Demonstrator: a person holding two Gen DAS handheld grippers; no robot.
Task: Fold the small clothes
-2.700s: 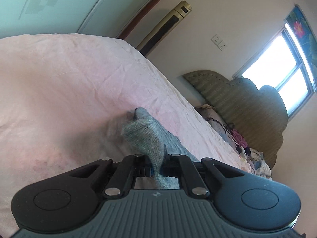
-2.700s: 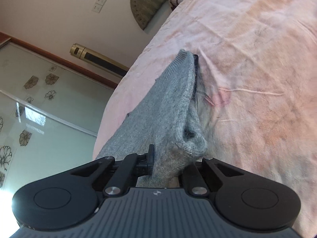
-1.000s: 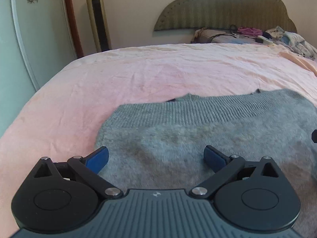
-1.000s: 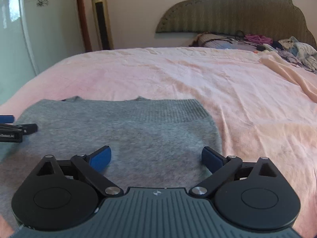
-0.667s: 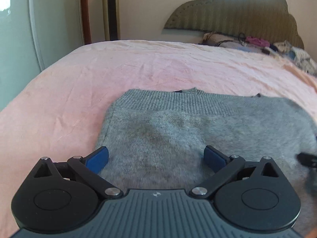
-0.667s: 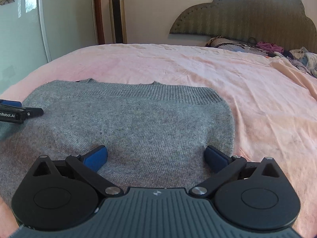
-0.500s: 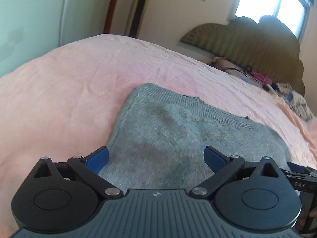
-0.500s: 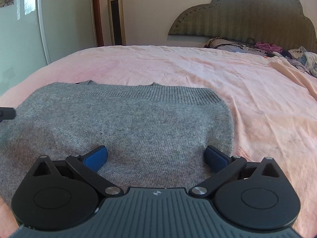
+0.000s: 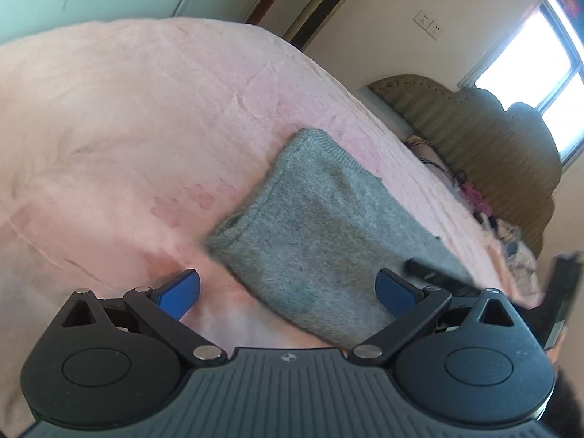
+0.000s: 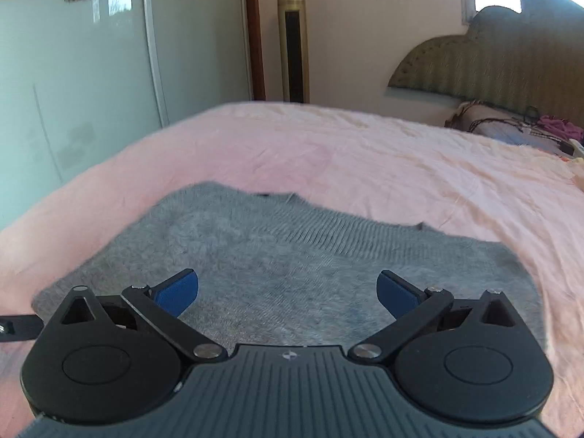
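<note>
Both grippers open over the grey knitted sweater (image 10: 292,273).
Left gripper (image 9: 288,288) and right gripper (image 10: 288,288) hold nothing; sweater lies folded flat on pink bed sheet (image 10: 401,168), probably awaiting next fold.

I see daylight blowing out the window (image 9: 547,58) at upper right; the room is bright, fisheye bends the edges, and motion blur smears the grey sweater's (image 9: 321,233) rim.
</note>
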